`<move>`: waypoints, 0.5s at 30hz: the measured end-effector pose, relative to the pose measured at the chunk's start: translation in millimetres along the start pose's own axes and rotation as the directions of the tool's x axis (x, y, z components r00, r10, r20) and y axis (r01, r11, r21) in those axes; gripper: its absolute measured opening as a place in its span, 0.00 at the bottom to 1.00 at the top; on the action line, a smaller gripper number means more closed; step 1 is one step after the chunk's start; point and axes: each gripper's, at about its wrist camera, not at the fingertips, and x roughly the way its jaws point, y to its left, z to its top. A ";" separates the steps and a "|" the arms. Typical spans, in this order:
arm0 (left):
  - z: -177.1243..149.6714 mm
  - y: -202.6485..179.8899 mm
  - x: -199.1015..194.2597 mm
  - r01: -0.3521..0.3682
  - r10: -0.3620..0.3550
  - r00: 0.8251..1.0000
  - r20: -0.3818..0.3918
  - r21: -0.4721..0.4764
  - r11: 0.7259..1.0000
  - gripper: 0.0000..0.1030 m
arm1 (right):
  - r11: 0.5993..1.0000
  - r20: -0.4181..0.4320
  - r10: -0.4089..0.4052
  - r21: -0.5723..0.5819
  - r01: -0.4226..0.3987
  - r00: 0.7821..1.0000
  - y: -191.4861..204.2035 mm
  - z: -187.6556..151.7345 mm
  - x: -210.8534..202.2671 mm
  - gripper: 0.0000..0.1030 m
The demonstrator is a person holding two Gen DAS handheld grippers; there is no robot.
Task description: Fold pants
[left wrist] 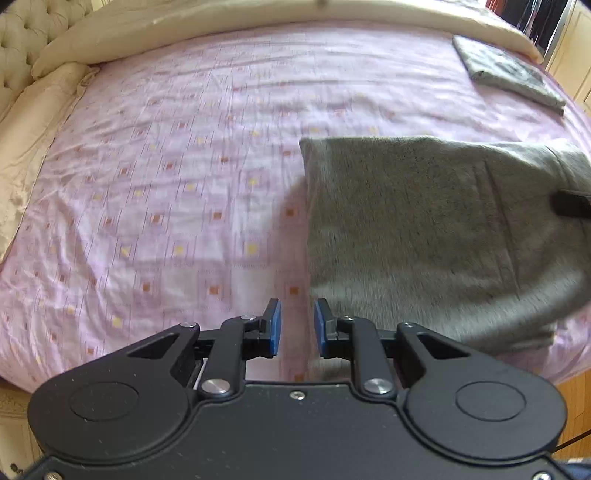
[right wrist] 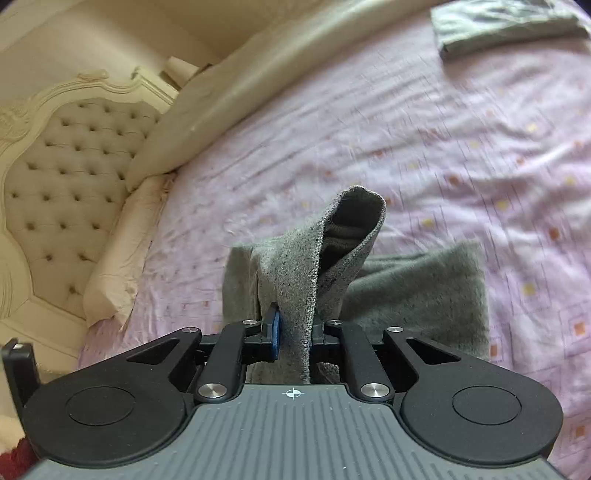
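Observation:
Grey knit pants [left wrist: 424, 236] lie partly folded on the pink patterned bedsheet [left wrist: 166, 184], right of centre in the left wrist view. My left gripper [left wrist: 297, 326] is open and empty, just left of the pants' near edge. My right gripper [right wrist: 295, 328] is shut on a fold of the pants [right wrist: 295, 273] and lifts it off the bed; the rest of the pants [right wrist: 417, 284] lies flat behind. The right gripper's tip shows at the right edge of the left wrist view [left wrist: 572, 205].
A second folded grey garment [left wrist: 506, 74] lies at the far right of the bed, also in the right wrist view [right wrist: 498, 26]. Cream pillows [left wrist: 221, 26] and a tufted headboard [right wrist: 62, 158] line the far and left sides. The bed's near edge is under my left gripper.

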 end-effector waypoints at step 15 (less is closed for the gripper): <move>-32.6 -55.0 70.4 0.048 -0.007 0.977 -0.213 0.189 0.981 0.42 | 0.945 -0.095 -0.322 0.022 0.325 0.942 -56.4 -16.4 7.2 0.29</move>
